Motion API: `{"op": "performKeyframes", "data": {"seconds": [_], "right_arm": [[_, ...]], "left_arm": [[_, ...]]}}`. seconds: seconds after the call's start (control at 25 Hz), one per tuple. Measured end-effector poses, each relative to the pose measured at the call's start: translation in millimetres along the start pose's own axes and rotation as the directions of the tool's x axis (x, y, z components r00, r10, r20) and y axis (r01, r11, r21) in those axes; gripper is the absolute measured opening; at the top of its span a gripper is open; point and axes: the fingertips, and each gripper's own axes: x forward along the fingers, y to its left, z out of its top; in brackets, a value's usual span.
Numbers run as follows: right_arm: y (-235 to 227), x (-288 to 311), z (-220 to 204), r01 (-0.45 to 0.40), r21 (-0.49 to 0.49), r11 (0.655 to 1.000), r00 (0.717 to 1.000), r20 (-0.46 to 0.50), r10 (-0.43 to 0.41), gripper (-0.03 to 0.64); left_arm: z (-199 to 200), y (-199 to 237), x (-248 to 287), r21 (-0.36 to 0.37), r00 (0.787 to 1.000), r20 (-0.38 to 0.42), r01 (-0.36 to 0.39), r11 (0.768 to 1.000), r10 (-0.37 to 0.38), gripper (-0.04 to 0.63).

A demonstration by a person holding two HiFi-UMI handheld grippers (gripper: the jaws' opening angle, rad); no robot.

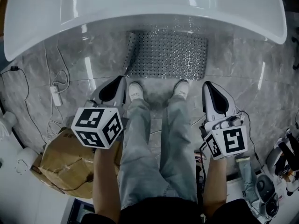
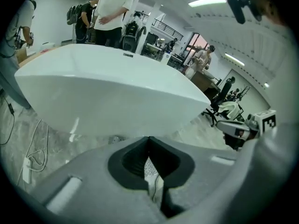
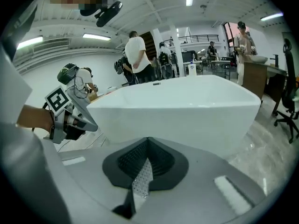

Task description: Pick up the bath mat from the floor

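Note:
The bath mat (image 1: 170, 55), grey and studded with small bumps, lies flat on the marble floor against the white bathtub (image 1: 140, 8); its left edge curls up. My left gripper (image 1: 122, 79) hangs above the floor short of the mat's near left corner, jaws shut with nothing held. My right gripper (image 1: 206, 85) hangs short of the near right corner, also shut and empty. In the left gripper view the left gripper (image 2: 149, 140) shows closed tips, with a sliver of the mat (image 2: 149, 168) below them. The right gripper (image 3: 148, 141) looks the same, over the mat (image 3: 140, 176).
The person's two white shoes (image 1: 135, 91) (image 1: 181, 88) stand at the mat's near edge, between the grippers. A power strip with cables (image 1: 56, 94) lies on the floor at left, a cardboard box (image 1: 65, 164) at lower left, gear (image 1: 280, 157) at lower right. People stand beyond the tub.

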Motion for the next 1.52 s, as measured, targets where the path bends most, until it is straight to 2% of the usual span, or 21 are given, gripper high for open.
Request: {"op": "performKeyframes", "data": {"seconds": [0.08, 0.2, 0.28, 0.68, 1.0, 1.2, 1.4, 1.52], "right_arm": [[-3.4, 14.5, -19.3, -0.011, 0.011, 1.000, 1.000, -0.013, 0.011, 0.008], [-10.6, 34.2, -45.5, -0.020, 0.039, 0.999, 0.999, -0.024, 0.021, 0.008], [-16.2, 48.9, -61.0, -0.028, 0.048, 0.998, 0.999, -0.029, 0.029, 0.008], [-41.7, 88.4, -136.6, -0.068, 0.004, 0.998, 0.994, -0.086, 0.068, 0.007], [-46.3, 109.0, -175.7, -0.073, 0.029, 0.997, 0.988, -0.135, 0.076, 0.008], [-37.5, 122.3, -193.4, -0.089, 0.036, 0.995, 0.983, -0.159, 0.094, 0.008], [-41.9, 141.7, -209.1, -0.100, 0.063, 0.993, 0.978, -0.178, 0.110, 0.016], [-54.8, 154.1, -226.1, -0.100, 0.056, 0.993, 0.972, -0.209, 0.109, 0.072]], "left_arm": [[-11.4, 4.9, 19.6, 0.006, 1.000, -0.010, 0.001, 1.000, -0.001, -0.002], [-27.5, 19.6, 50.5, 0.035, 0.998, -0.014, -0.052, 0.998, 0.053, -0.002], [-38.5, 27.3, 73.9, 0.024, 0.997, -0.016, -0.073, 0.997, 0.074, -0.002], [-118.8, 65.3, 160.6, 0.002, 0.990, -0.097, -0.100, 0.995, 0.100, 0.000], [-144.3, 122.9, 221.7, 0.077, 0.966, -0.200, -0.152, 0.985, 0.165, 0.172], [-159.7, 144.5, 251.8, 0.103, 0.958, -0.242, -0.133, 0.986, 0.154, 0.256], [-179.4, 167.1, 277.2, 0.122, 0.942, -0.296, -0.124, 0.985, 0.156, 0.296], [-191.0, 180.0, 289.9, 0.135, 0.930, -0.328, -0.130, 0.982, 0.168, 0.305]]}}
